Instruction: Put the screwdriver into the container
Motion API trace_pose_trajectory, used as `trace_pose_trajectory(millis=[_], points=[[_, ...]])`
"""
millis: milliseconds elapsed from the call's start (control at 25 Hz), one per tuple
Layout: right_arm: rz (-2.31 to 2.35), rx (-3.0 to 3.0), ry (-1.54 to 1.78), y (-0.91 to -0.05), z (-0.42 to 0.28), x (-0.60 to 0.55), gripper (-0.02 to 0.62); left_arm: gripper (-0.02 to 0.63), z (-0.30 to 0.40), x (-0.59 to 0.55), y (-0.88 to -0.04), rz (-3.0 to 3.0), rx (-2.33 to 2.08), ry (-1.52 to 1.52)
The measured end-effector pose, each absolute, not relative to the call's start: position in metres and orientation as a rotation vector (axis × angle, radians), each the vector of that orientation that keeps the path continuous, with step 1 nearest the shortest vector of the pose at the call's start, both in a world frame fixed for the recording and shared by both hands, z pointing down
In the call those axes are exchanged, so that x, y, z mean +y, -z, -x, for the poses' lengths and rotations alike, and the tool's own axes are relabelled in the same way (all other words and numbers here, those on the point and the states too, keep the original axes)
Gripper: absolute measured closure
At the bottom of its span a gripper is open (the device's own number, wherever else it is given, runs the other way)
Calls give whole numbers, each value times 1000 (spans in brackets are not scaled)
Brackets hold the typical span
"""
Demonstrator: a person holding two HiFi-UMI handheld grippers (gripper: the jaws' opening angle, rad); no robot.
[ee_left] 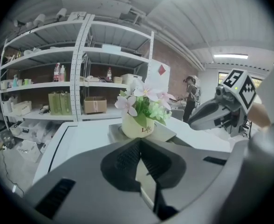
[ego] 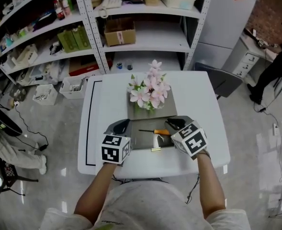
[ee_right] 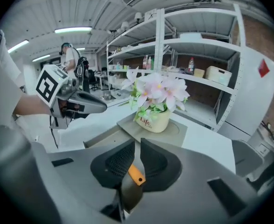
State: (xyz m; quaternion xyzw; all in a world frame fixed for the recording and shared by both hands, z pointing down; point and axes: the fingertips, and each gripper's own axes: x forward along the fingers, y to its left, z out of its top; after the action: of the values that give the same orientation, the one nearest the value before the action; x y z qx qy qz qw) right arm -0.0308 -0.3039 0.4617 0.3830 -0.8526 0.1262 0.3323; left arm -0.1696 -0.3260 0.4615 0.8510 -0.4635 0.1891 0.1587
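A screwdriver point(ego: 161, 132) with an orange handle and a thin dark shaft lies level over the shallow grey container point(ego: 143, 141) at the table's near side. My right gripper point(ego: 175, 123) sits at the handle's right end. In the right gripper view the orange handle point(ee_right: 136, 175) runs between the narrowed jaws of this gripper point(ee_right: 138, 146), and the pads close on it. My left gripper point(ego: 121, 125) rests at the container's left edge. Its jaws point(ee_left: 140, 146) meet at the tips, with nothing between them.
A cream pot of pink flowers point(ego: 148, 95) stands on a second grey tray point(ego: 131, 114) just behind the container. A small white item point(ego: 158, 140) lies in the container and a brass piece point(ego: 155, 149) at its front rim. Metal shelves point(ego: 146, 37) stand beyond the white table point(ego: 203, 104).
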Motion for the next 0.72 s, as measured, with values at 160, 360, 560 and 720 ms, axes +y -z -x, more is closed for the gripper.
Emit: trace_pose_trajectory(millis=[160,360,560,720], points=[[-1142,-2308,-338,-437,21,-306,584,603,170,-329,-455,-2436,-1344,-528],[-1315,-2404,-351,-415,12,-307,591,603,172,-328,-448,-2433,-1367,-490],[-1409,-2449,-416,-412,11,-309,591,603,171,-328,-447,-2452,-1373,-493],[-1413,-2444,-416,-412,15,-309,591,603,170,-327,-446,-2462,-1372,-506]])
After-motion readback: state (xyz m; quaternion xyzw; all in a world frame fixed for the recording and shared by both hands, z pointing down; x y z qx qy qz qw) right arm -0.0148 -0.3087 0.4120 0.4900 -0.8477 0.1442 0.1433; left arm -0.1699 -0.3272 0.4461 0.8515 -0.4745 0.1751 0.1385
